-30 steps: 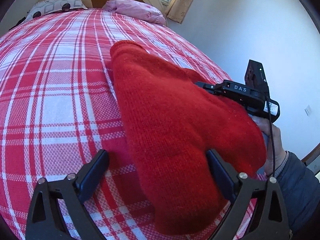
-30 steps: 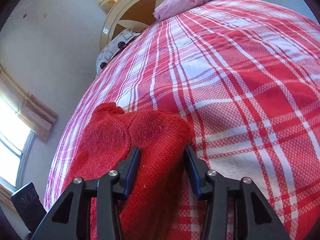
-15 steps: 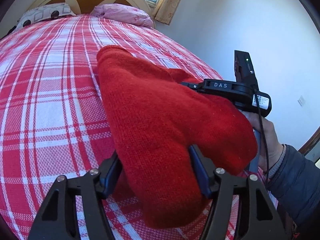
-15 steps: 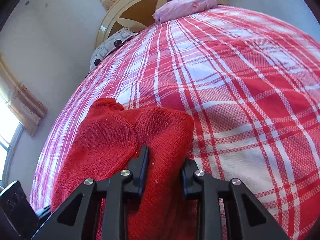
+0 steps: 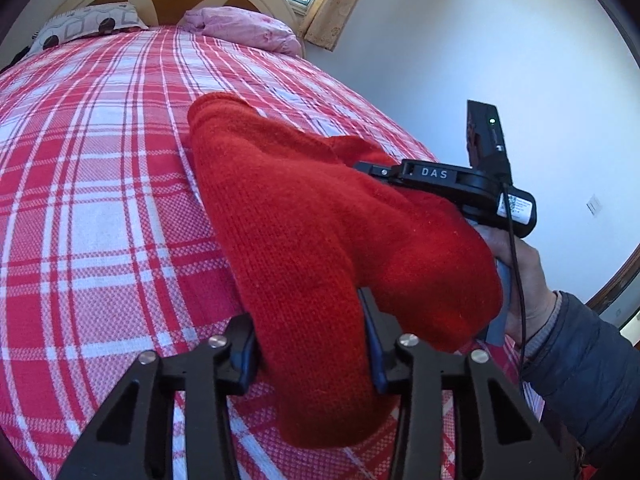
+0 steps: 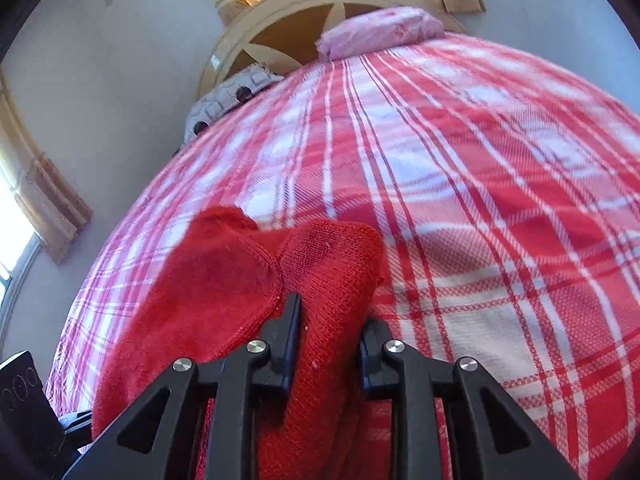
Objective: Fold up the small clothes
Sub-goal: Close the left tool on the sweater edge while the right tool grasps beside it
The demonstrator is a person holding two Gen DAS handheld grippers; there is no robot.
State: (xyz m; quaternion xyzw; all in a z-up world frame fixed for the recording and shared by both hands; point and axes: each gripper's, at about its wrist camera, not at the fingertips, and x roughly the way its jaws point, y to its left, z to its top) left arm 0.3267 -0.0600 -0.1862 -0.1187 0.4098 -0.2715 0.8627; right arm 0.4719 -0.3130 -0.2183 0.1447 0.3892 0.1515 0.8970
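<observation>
Both tongs, left (image 5: 310, 344) and right (image 6: 328, 346), are closing onto the red knitted garment (image 5: 304, 216) over the plaid bed (image 5: 100, 200), needing level, taut lifting for a clean fold.

One garment (image 5: 304, 216), two pillows (image 5: 244, 30) (patterned, pink)

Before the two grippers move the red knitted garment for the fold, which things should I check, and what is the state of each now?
1. Left gripper pinches the red knitted garment: ok; jaws have just been closing on it.
2. Right gripper pinches its edge: ok, also just closing.
3. Each grip holds all layers: cannot tell.
4. Garment lies flat: not ok, bunched.
5. Bedspread free ahead: ok.
</observation>
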